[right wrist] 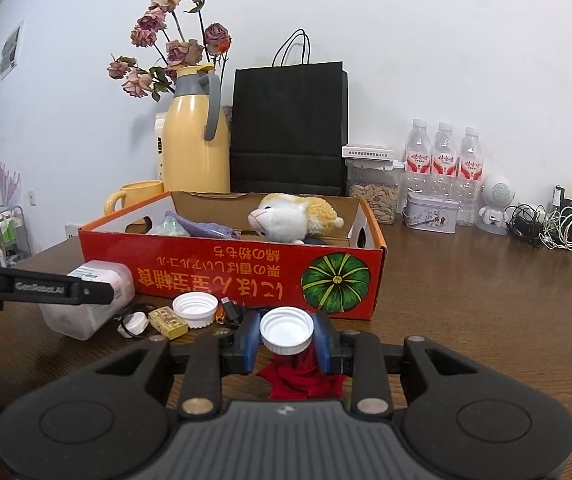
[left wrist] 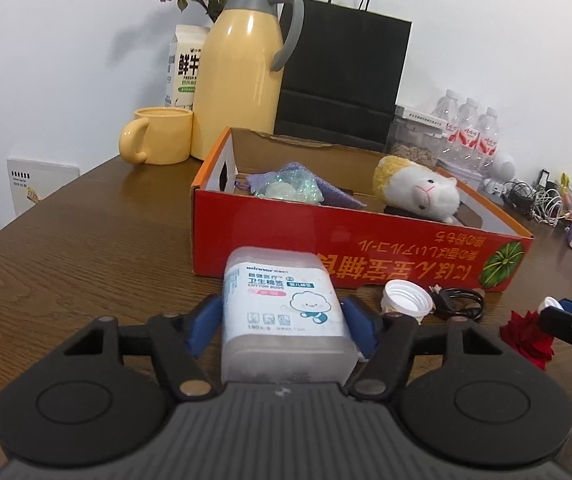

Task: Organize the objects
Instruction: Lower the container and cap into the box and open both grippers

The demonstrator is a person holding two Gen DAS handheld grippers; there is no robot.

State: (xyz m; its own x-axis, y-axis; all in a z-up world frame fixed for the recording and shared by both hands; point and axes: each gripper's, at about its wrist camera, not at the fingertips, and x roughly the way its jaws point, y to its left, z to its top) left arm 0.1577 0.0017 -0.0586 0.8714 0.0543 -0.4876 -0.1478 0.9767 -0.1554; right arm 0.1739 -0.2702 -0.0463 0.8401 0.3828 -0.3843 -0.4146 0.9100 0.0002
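The cotton bud box (left wrist: 283,312) lies on the table (left wrist: 85,240) by the red box (left wrist: 366,256), looks light and slippery; left gripper (left wrist: 283,320) squeezes its sides, right gripper (right wrist: 286,340) squeezes a white cap (right wrist: 286,330)

cotton bud box (left wrist: 283,312) lying before red carton (left wrist: 350,248), white cap (right wrist: 286,329) raised
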